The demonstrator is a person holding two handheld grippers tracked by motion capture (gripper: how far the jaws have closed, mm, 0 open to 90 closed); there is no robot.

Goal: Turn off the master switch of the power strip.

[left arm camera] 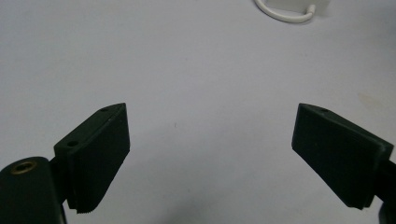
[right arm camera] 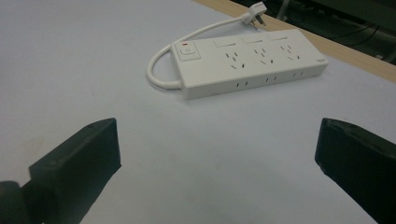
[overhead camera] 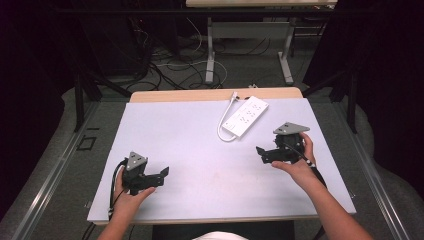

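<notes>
The left gripper (overhead camera: 162, 175) sits low over the near left part of the white table (overhead camera: 190, 150), held in the person's left hand (overhead camera: 127, 196). Its jaws stand wide apart with nothing between them; in the left gripper view only bare table surface lies in the gap, and a loop of white cord (left arm camera: 285, 14) shows at the top edge.

The right gripper (overhead camera: 260, 151) is held in the right hand (overhead camera: 300, 165) over the right side of the table, with its jaws pointing toward the middle. They too are spread wide and grip nothing (in the right gripper view the gap between them frames plain tabletop).

A white power strip (overhead camera: 245, 117) lies flat near the far edge of the table, just beyond the right gripper and apart from it. Its switch (right arm camera: 187, 51) sits at the end where the cord (right arm camera: 161, 70) curves out, and the plug (right arm camera: 257, 9) rests by the wooden table edge (overhead camera: 215, 95).
</notes>
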